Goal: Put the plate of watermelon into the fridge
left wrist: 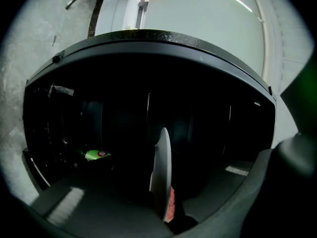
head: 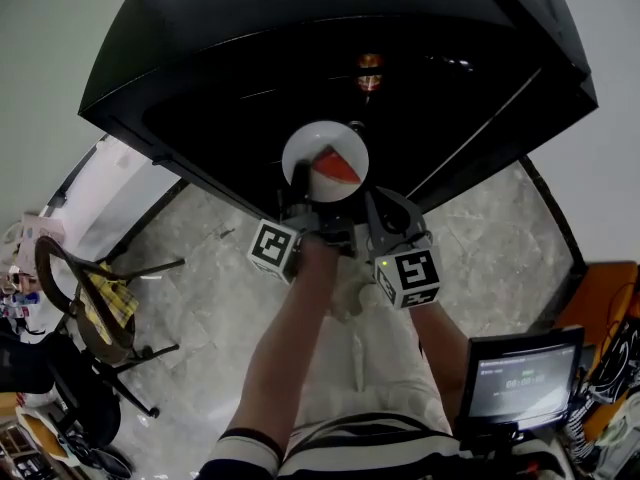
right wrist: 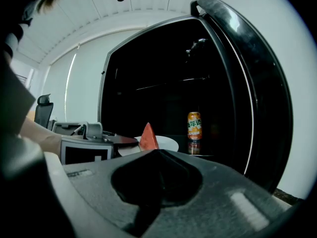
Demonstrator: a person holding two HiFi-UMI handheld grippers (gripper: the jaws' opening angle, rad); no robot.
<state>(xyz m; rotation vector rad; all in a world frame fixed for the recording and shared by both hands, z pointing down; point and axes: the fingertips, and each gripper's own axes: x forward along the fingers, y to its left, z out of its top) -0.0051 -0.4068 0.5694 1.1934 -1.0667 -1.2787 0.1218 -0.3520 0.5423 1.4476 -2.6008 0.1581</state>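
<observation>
Left gripper (head: 300,190): jaws clamped on the near rim of the white plate (head: 325,140), which shows edge-on between them in the left gripper view. Watermelon slice (head: 338,168) sits on the plate, just right of the grip point. Right gripper (right wrist: 156,153): jaws together, nothing between them; the plate is ahead and left of its tips, close but not touching. Plate is held level at the mouth of the open black fridge (head: 200,28); can't tell if it touches a shelf. Deeper inside: orange drink can (right wrist: 194,125) upright beyond the plate, green bottle (left wrist: 96,155) lying at far left.
</observation>
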